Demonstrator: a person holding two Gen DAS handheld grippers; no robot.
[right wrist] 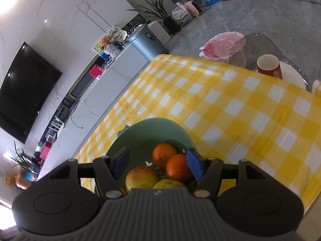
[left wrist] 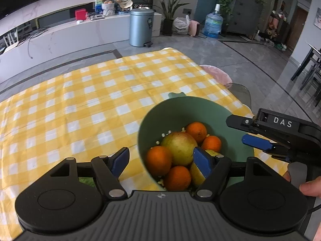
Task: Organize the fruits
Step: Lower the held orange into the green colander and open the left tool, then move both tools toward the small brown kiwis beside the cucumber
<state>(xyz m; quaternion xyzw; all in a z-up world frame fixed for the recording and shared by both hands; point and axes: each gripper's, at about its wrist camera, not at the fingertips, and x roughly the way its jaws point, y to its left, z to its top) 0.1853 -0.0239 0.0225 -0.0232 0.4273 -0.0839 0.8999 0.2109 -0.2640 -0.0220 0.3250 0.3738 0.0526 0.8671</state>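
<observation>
Sitting directly ahead of the left gripper [left wrist: 161, 158], whose jaws are standing apart and empty: green colander bowl [left wrist: 154, 118] holding oranges [left wrist: 196, 131], a large pomegranate-like fruit [left wrist: 178, 147] and a yellowish fruit [left wrist: 196, 172]. Right gripper [right wrist: 158, 164] is also hovering apart over it. Fruits likely firm, smooth, rolling; gripping across widest girth is advisable. Yellowish fruit is partly hidden.

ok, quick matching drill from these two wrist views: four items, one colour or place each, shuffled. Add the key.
1. colander
2. pedal bin
3. paper cup
4. tablecloth

A. yellow and white check
B. red, at the table's far edge
C. green, holding fruit
D. grey-blue, on the floor

Pairs: 1-C, 2-D, 3-B, 4-A
</observation>
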